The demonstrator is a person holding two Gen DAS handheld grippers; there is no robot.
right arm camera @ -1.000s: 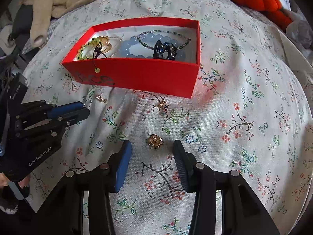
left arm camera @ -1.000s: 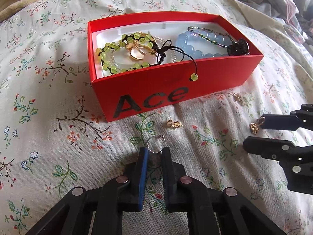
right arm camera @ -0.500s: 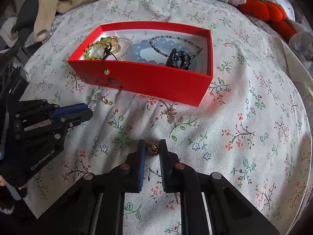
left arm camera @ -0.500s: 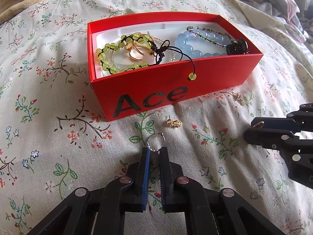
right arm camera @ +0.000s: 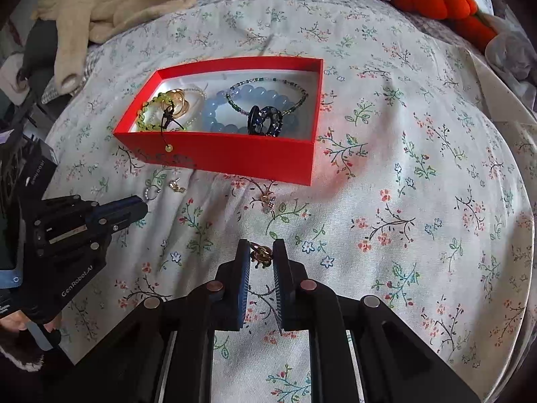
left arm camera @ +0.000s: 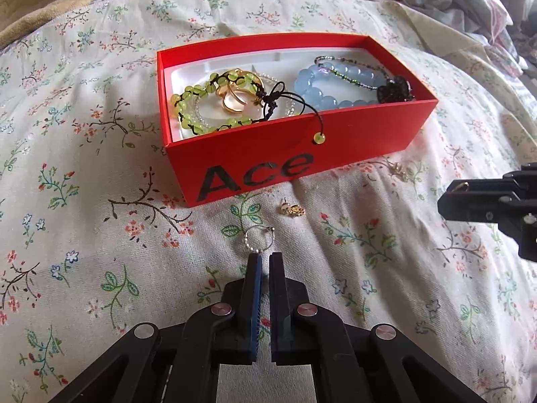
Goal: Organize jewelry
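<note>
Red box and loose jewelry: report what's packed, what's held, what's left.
Packed: the red box already holds the green bead bracelet, blue bead bracelet and gold rings.
Held: right gripper pinches a gold earring; left gripper grips a silver hoop.
Left on the bedspread: two small gold pieces.

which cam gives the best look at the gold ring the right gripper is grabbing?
Right wrist view. The gold ring sits between the right gripper fingertips, close and unobstructed. In the left wrist view only a sliver of gold shows at that gripper's tip, seen side-on near the frame edge.
</note>
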